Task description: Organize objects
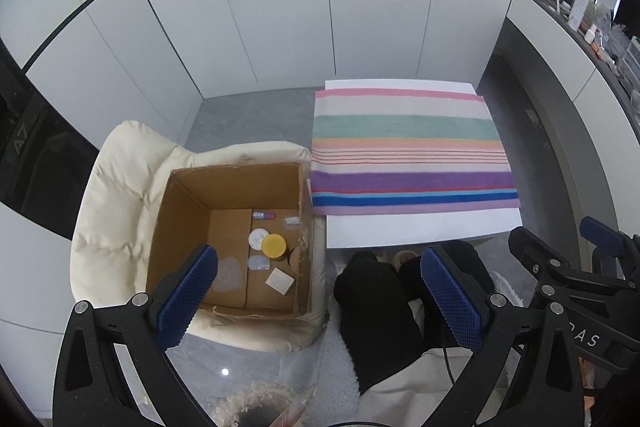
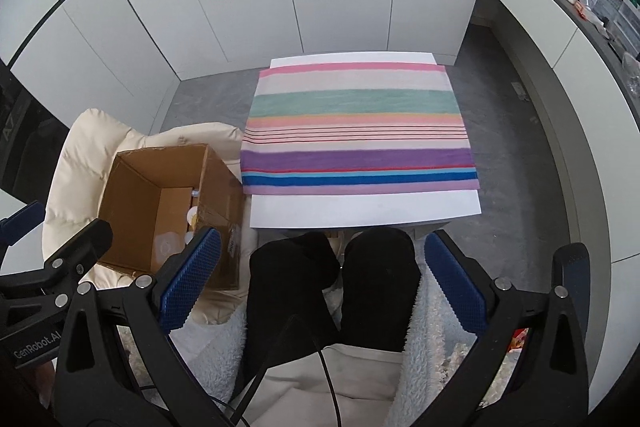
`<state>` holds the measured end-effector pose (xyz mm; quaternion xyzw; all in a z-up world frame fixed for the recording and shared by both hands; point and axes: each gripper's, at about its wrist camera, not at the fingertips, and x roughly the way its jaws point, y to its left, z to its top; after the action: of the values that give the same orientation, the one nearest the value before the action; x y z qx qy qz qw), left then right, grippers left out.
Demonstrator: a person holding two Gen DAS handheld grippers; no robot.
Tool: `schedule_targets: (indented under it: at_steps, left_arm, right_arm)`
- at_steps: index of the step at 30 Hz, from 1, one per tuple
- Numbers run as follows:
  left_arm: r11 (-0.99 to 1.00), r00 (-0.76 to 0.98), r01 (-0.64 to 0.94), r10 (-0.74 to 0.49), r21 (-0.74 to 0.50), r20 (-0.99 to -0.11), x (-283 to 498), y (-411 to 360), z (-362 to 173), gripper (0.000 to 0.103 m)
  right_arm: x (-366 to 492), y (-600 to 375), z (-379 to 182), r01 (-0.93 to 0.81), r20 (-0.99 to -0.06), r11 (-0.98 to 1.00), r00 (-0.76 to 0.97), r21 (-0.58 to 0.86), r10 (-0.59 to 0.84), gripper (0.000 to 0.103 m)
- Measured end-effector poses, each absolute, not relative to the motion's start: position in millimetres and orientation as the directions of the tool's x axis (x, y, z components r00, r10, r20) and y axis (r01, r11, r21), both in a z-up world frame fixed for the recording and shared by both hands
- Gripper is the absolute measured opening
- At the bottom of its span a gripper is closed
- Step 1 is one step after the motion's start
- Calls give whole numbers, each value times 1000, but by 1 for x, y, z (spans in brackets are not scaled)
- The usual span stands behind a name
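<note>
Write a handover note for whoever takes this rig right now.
Left gripper: open, empty, held above the cardboard box.
Right gripper: open, empty, over the lap.
Box sits on a cream cushioned chair, left of the white table. Inside: yellow-lidded jar, white round lid, small tube, white square packet, some clear pieces.
Striped towel on the table carries nothing.
Done: cannot tell. Left: the sorting itself.

"GenRobot.AI" on the left gripper (image 2: 36, 247); "A7" on a dark panel (image 1: 20, 145).
</note>
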<state>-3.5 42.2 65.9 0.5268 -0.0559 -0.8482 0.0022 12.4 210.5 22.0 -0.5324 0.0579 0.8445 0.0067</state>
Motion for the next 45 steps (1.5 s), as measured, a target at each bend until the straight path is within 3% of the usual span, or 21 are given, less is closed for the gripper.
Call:
schedule_targets:
  at_steps: [45]
  left_arm:
    - [-998,-415,3,-64,69,-908,-3,19,59,102]
  right_arm:
    - [15,190,15,-11,-902,-997,-427,74,-63,103]
